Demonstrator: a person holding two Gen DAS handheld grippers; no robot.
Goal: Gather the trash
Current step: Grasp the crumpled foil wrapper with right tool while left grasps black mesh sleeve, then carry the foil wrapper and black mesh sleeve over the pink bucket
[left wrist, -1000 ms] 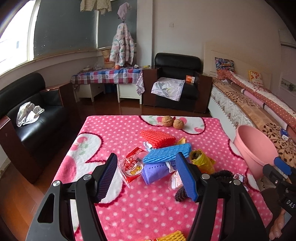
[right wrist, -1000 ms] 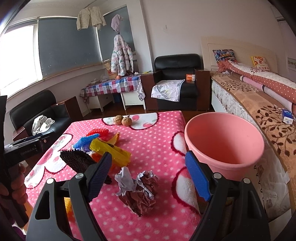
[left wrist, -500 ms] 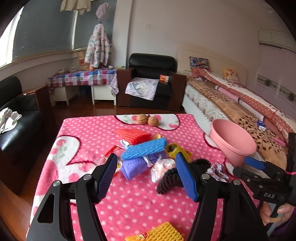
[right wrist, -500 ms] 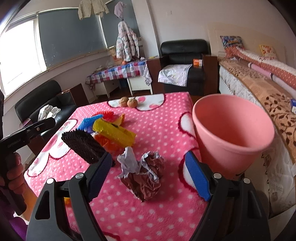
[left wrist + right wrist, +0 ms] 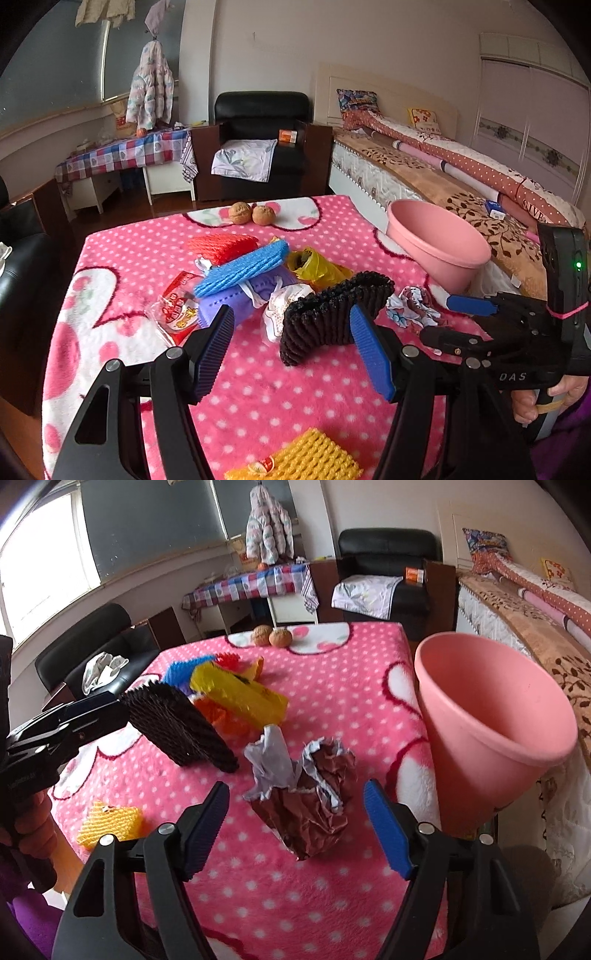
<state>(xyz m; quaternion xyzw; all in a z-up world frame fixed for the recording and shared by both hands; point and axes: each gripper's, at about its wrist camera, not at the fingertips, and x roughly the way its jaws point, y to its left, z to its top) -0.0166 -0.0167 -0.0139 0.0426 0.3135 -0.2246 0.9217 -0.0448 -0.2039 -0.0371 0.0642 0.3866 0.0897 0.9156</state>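
Blanket [image 5: 332,686], pink polka-dot, covering table under both grippers; left gripper [image 5: 291,345] and right gripper [image 5: 295,825] gaping, gripping nothing; bed [image 5: 461,184] lying ahead-right

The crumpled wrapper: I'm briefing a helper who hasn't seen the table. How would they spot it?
On the pink dotted tablecloth, look beside the pink bucket, between the right gripper fingers. The wrapper is crumpled brown with a silvery lining, unlike the ridged black foam net nearby.

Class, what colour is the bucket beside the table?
Pink bucket; clearest in the right wrist view.
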